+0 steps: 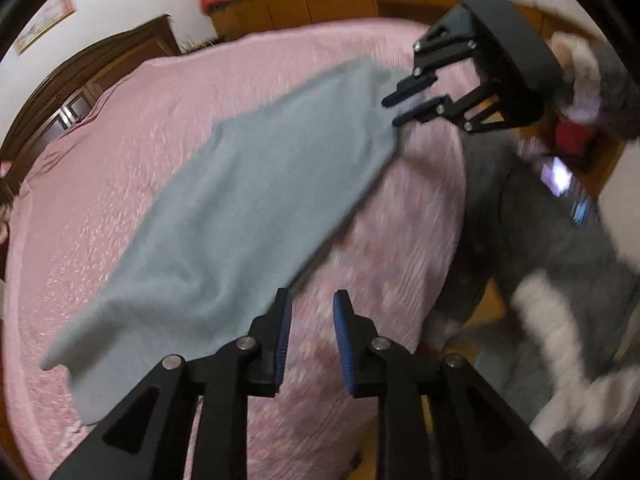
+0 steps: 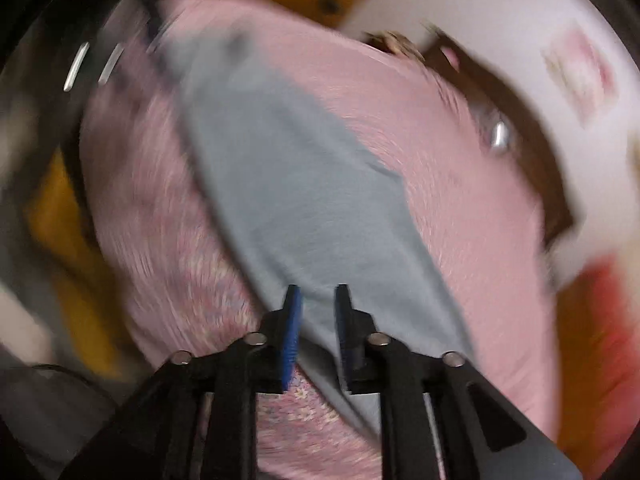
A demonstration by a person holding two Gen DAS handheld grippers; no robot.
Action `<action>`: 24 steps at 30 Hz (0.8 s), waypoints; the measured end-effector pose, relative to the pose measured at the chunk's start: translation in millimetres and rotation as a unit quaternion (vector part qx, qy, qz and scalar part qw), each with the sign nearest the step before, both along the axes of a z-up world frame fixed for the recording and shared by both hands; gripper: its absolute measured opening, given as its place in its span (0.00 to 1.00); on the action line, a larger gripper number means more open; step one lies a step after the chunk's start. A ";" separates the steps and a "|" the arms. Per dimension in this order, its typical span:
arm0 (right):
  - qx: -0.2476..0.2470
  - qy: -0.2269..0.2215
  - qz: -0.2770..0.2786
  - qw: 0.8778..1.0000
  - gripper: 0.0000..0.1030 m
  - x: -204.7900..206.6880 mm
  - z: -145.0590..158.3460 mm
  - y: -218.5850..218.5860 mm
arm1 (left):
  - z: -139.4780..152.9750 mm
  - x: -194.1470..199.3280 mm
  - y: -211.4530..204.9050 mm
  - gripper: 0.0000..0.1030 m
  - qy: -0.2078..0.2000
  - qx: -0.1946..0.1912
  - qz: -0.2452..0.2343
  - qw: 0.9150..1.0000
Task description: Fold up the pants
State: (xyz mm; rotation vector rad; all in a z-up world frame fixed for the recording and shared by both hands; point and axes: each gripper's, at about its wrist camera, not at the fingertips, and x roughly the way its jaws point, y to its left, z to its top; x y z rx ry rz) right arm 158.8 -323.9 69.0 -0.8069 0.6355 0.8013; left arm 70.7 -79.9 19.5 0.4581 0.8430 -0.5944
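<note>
The grey-blue pants (image 1: 240,208) are lying flat as a long folded strip across the pink bedspread (image 1: 100,208), running diagonally from near the left gripper (image 1: 310,300) toward the right gripper (image 1: 394,112). The left gripper is hovering tilted down over the bedspread just beside the near end of the pants, its blue-padded jaws standing a little apart and gripping nothing. The right gripper is hanging above the far end, jaws slightly parted and empty, while a person's grey sleeve (image 1: 532,220) is reaching in behind it.

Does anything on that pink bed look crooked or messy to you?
Nothing looks damaged or spilled. The grey pants lie flat in one long strip, set diagonally across the pink bedspread rather than square to its edges. Both views are blurred, so fine creases cannot be judged.
</note>
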 end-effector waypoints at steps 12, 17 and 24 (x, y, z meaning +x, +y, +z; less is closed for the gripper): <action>0.209 0.118 -0.210 0.948 0.30 72.8 11.6 -109.2 | 4.1 92.8 -8.1 0.45 -0.015 -0.103 0.146 0.984; 0.279 0.160 -0.239 0.916 0.30 73.9 -6.8 -144.0 | -24.3 110.1 -9.8 0.45 0.001 -0.097 0.182 0.979; 0.342 0.191 -0.281 0.876 0.30 72.2 -11.4 -189.3 | -45.2 108.8 -17.3 0.50 -0.009 -0.074 0.179 0.981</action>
